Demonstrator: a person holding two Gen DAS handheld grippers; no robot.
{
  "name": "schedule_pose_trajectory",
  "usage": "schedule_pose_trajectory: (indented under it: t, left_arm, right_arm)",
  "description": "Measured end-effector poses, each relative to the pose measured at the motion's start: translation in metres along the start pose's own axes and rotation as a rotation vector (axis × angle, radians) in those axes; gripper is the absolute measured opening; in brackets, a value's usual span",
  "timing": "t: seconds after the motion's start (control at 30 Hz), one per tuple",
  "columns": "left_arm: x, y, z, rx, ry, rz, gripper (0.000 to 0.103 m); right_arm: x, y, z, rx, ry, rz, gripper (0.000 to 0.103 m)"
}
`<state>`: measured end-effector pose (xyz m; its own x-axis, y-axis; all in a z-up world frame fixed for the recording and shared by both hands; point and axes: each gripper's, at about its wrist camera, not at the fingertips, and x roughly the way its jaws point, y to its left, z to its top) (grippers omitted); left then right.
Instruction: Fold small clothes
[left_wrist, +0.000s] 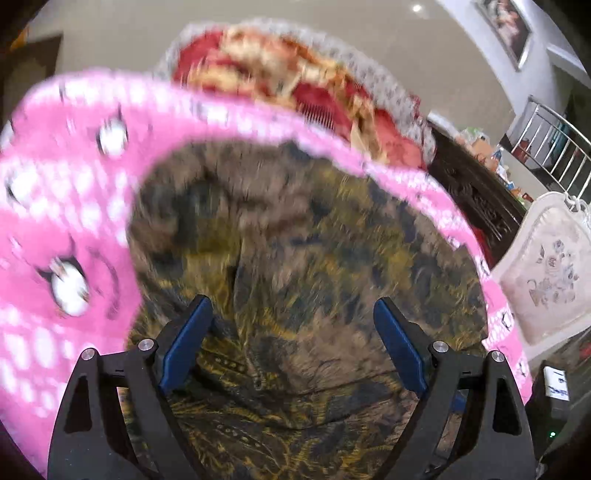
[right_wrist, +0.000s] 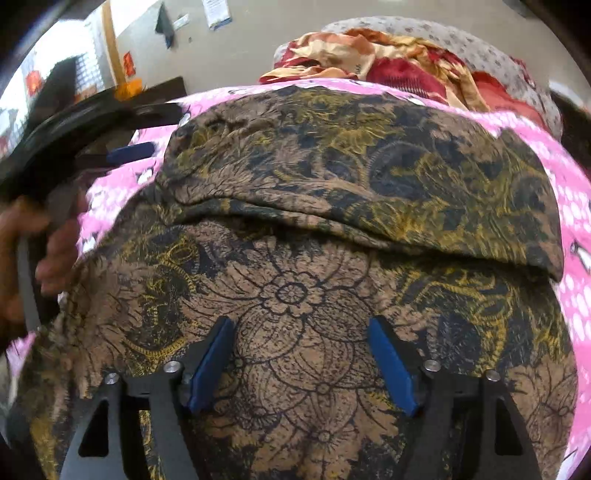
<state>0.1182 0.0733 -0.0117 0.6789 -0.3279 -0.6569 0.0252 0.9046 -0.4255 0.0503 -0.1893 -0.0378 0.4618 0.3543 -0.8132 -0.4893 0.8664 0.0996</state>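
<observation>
A brown, black and gold flower-print garment (right_wrist: 295, 295) lies on a pink spotted cloth (right_wrist: 569, 192). Its far part is folded over, and the folded edge (right_wrist: 332, 225) runs across the piece. My right gripper (right_wrist: 301, 325) hovers over the near part, open, with nothing between its blue pads (right_wrist: 212, 365). In the left wrist view the same garment (left_wrist: 295, 240) is blurred, and my left gripper (left_wrist: 291, 306) stands wide open above it, holding nothing. From the right wrist view, the left gripper (right_wrist: 129, 151) shows at the garment's far left corner, with a person's hand (right_wrist: 55, 251) behind it.
A heap of red and gold clothes (right_wrist: 388, 55) on grey flowered fabric (right_wrist: 480, 51) lies beyond the pink cloth (left_wrist: 55, 184). A white cushioned chair (left_wrist: 550, 266), dark wooden furniture (left_wrist: 476, 192) and a metal railing (left_wrist: 554, 140) stand to the right.
</observation>
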Motion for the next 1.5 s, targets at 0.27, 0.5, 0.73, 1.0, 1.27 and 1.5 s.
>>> schedule_pose_trajectory:
  t: [0.27,0.5,0.73,1.0,1.27,1.5]
  left_arm:
    - [0.007,0.021,0.000,-0.076,0.057,-0.127,0.088]
    - [0.010,0.019,0.011,-0.061,0.107,-0.152,0.088]
    - [-0.009,-0.001,-0.015,-0.017,0.104,-0.149,0.070]
    - [0.000,0.014,-0.010,-0.096,0.073,-0.029,0.019]
    - [-0.046,-0.016,0.002,-0.004,-0.089,-0.066,0.004]
    - [-0.060,0.009,0.009,0.031,-0.134,0.048,0.004]
  right_arm:
    - [0.000,-0.005,-0.003,0.024,-0.006,0.031,0.077]
    - [0.000,-0.006,-0.001,0.031,-0.007,0.041,0.078]
    - [0.001,-0.008,0.000,0.034,-0.007,0.047,0.078]
    - [0.001,-0.008,0.000,0.037,-0.007,0.050,0.078]
    - [0.001,-0.009,0.000,0.046,-0.009,0.062,0.079]
    - [0.000,-0.009,0.000,0.044,-0.009,0.060,0.079]
